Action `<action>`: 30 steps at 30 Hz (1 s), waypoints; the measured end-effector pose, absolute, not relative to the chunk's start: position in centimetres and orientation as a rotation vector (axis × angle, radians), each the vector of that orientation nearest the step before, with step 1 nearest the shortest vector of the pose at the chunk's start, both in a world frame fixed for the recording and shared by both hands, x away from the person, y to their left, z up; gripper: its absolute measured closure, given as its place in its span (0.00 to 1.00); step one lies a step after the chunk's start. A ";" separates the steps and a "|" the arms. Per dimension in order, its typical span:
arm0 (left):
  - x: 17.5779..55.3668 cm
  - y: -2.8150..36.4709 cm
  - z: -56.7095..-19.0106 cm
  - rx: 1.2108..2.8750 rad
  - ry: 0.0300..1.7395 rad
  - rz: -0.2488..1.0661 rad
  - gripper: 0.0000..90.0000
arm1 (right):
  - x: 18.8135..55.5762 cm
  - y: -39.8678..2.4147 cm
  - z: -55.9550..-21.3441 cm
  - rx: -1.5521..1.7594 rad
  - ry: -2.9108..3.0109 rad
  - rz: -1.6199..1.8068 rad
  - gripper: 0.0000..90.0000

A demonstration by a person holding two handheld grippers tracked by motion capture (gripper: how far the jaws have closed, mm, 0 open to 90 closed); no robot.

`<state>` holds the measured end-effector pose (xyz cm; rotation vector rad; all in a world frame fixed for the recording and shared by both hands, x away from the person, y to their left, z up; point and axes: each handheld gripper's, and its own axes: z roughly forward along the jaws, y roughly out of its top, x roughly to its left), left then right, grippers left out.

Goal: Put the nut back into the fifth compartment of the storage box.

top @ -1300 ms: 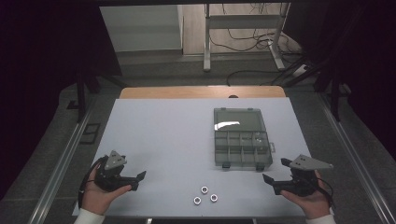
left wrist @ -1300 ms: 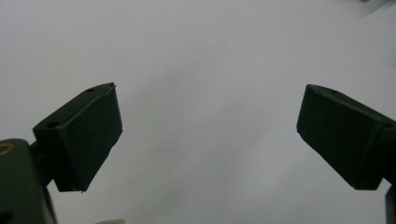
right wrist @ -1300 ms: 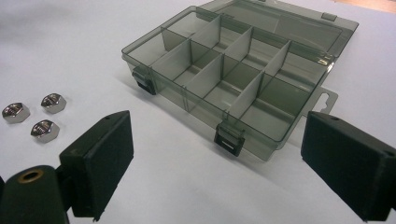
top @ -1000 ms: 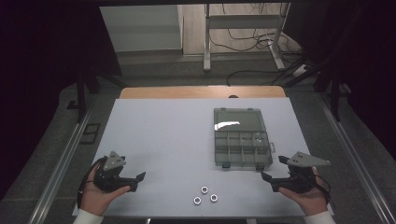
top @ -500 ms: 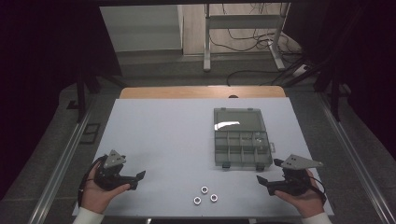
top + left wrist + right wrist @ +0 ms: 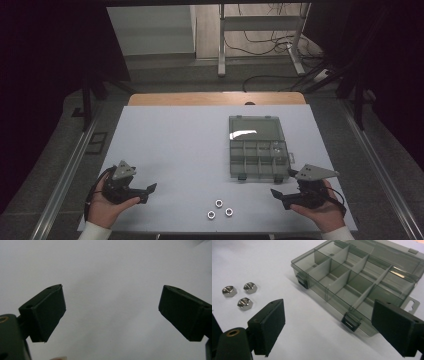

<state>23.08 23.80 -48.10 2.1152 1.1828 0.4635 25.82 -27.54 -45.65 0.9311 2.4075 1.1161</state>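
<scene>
Three nuts (image 6: 219, 208) lie loose on the near worktop (image 6: 180, 145), left of the right gripper (image 6: 278, 194), whose fingers stand apart, likely to pick one for the open box (image 6: 257, 155). The left gripper (image 6: 150, 189) waits with its fingers apart too.

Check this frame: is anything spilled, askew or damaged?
Nothing stands out. The smoky clear plastic compartment box lies open and square on the table, and three shiny metal hex nuts sit clustered near the front edge.

Three shiny hex nuts (image 6: 240, 293), clustered
</scene>
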 end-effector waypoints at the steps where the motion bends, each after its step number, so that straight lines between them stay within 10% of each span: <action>1: 23.1 23.7 -48.1 2.111 1.184 0.465 0.08 | 25.8 -27.5 -45.7 0.931 2.407 1.116 0.14; 30: 23.2 22.5 -48.0 2.141 1.142 0.456 0.08 | 26.5 -19.4 -45.4 0.719 2.623 1.049 0.14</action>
